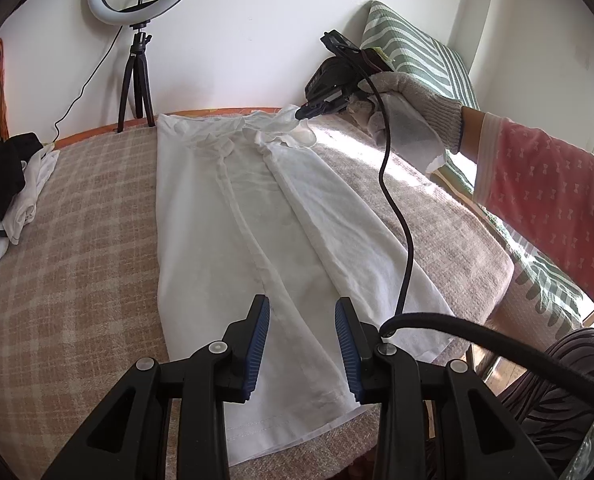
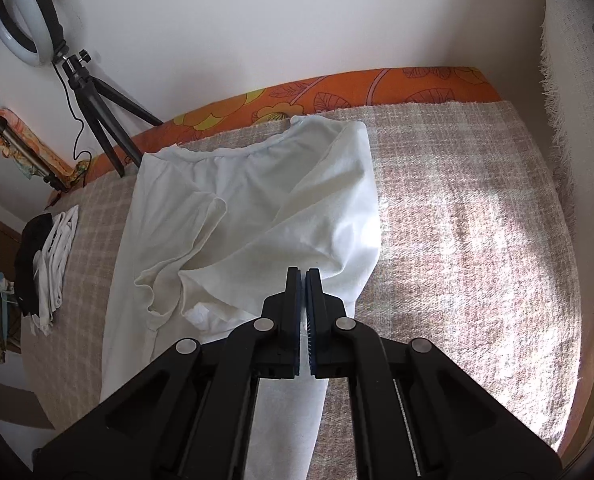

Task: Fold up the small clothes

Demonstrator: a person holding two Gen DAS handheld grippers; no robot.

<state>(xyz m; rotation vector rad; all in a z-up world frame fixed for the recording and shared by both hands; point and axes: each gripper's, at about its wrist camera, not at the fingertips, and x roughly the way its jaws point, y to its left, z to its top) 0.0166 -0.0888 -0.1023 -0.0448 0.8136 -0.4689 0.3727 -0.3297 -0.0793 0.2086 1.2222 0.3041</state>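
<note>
**White shirt part-folded on the bed**

The white shirt [image 1: 233,216] lies on the plaid blanket [image 1: 77,220], sides folded inward. The left gripper [image 1: 303,344] hovers open above the hem; the right gripper [image 2: 303,276] pinches the shoulder fabric. Lengthwise folds remain.

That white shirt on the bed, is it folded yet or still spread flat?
Partly folded: the white shirt's sides lie turned in lengthwise, full length still out.

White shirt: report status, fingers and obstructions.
Left gripper open above hem. Right gripper shut on white shirt at far shoulder. Black cable drapes across shirt.
</note>
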